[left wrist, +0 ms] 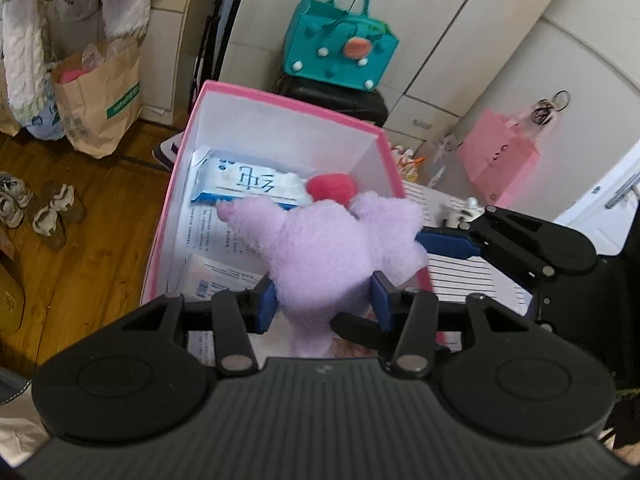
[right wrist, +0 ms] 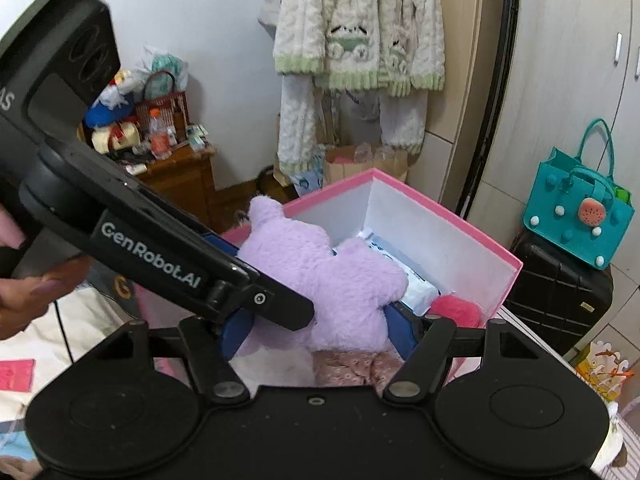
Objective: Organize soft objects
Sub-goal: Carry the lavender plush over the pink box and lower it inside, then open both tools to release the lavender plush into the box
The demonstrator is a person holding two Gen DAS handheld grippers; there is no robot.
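lower the lilac plush toy [left wrist: 328, 252] straight into the pink box [left wrist: 280, 100], clear of the rim at 12 o'clock. left gripper [left wrist: 324, 300] jaws clamped on its body; right gripper [right wrist: 320, 328] jaws around its side, grip uncertain. fluffy, squashy pile; box rigid, smooth white card inside, tissue packs [left wrist: 248, 184] crinkly.

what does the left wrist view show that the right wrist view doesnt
Only the left wrist view shows the shoes on the wood floor and the pink bag.

Only the right wrist view shows the wooden cabinet with its clutter, and a hand on the left gripper's handle.

Both show the purple plush toy held over the pink box, the teal tote and the black suitcase.
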